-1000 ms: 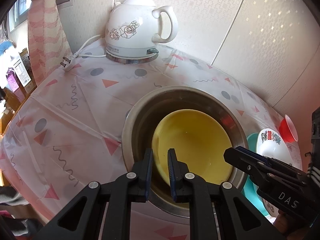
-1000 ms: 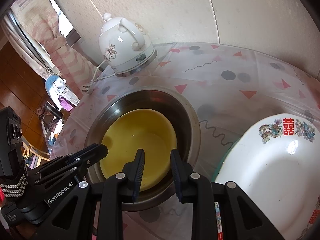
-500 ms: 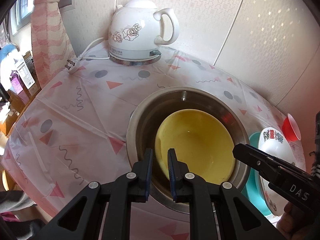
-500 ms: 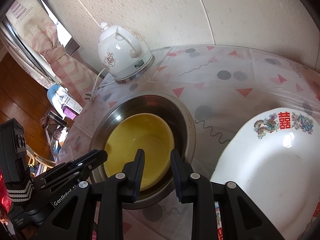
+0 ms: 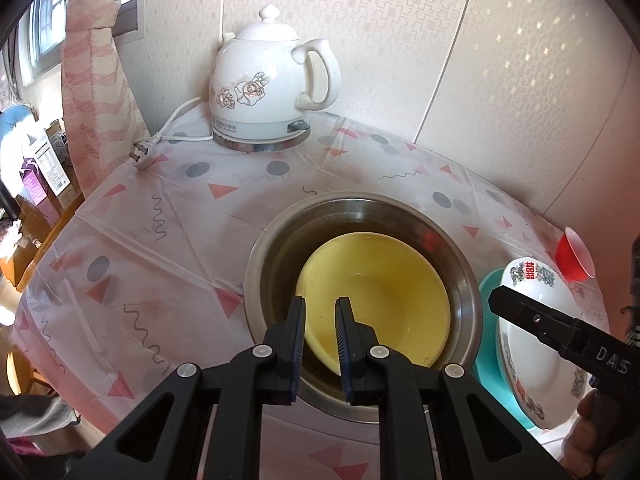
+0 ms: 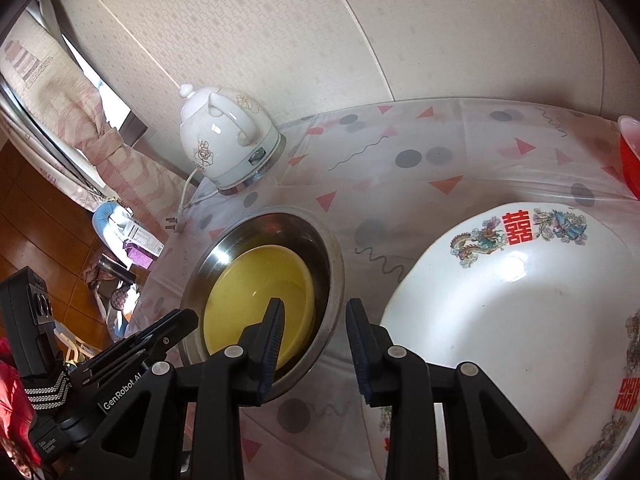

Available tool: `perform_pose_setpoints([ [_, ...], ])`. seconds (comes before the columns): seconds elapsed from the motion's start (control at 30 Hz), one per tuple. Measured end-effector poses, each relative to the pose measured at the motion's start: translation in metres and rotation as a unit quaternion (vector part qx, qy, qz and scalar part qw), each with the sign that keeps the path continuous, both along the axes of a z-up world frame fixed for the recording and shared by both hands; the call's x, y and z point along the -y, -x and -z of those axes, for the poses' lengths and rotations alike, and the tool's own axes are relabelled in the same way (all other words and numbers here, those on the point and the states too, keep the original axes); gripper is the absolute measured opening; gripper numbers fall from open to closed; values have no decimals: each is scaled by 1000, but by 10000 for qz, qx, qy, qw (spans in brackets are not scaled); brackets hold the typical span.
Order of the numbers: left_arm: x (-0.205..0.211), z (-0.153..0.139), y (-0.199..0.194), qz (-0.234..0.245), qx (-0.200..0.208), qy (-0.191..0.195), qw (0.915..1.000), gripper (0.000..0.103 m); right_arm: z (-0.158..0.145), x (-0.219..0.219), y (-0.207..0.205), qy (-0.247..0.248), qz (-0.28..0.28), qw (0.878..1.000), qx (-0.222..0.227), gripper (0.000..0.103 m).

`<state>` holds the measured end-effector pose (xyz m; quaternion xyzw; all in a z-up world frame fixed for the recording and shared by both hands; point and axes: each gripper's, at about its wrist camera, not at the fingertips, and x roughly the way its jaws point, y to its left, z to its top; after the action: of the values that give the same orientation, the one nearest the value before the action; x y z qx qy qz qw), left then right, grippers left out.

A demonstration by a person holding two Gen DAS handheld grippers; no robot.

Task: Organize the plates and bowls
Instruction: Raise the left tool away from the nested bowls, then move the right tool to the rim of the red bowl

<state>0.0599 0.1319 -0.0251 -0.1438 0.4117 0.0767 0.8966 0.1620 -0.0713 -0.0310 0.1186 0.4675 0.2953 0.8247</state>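
- Yellow bowl (image 5: 384, 296) nested in steel basin (image 5: 256, 256), likely already stacked to save room.
- Dragon plate (image 6: 520, 320) on teal plate (image 5: 486, 320), just beside basin, probably next.
- Left claw (image 5: 320, 336) parted, empty, over bowl's near rim.
- Right claw (image 6: 314, 344) parted, empty, between basin and plate.
- Kettle (image 5: 272, 92) at back of worktop (image 5: 160, 240).

Yellow bowl (image 5: 384, 296): plain yellow inside.
Steel basin (image 5: 256, 280): dull silver rim, dark grey wall.
Large dish (image 6: 520, 320): white, red double-happiness signs, blue-green dragon figures on the rim.
Teal plate (image 5: 486, 320): solid teal edge.
Small cup (image 5: 574, 254): bright red.
Kettle (image 5: 268, 88): white, pale floral print, silver base.
Surface cover (image 5: 160, 216): translucent white; pink triangles, grey dots, dark squiggles.
Curtain (image 5: 96, 72): pink and cream stripes.
Hand-held gripper, left (image 5: 319, 320): black, blue pads.
Hand-held gripper, right (image 6: 314, 332): black, blue pads.
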Motion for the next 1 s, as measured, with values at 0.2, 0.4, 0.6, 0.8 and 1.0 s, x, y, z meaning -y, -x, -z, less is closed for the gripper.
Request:
perform_pose_setpoints([
  [0.2,15,-4,-2,244,44,22,9997,16,-4,29,-3,-115,382,9992,-16,33],
  [0.4,32,-6,-6,490,63,-18,9988,16,-5,61,-8,-200,773,9968,-28,33],
  [0.6,57,-13,-15,826,112,-119,9964,16,-7,101,-11,-241,1247,9919,-31,33],
  [0.8,89,-22,-30,1251,169,-205,9918,21,-6,156,-12,-256,1848,9824,-79,33],
  [1.0,121,-28,-45,1612,177,-272,9864,23,-2,206,-13,-182,2381,9710,-115,33],
])
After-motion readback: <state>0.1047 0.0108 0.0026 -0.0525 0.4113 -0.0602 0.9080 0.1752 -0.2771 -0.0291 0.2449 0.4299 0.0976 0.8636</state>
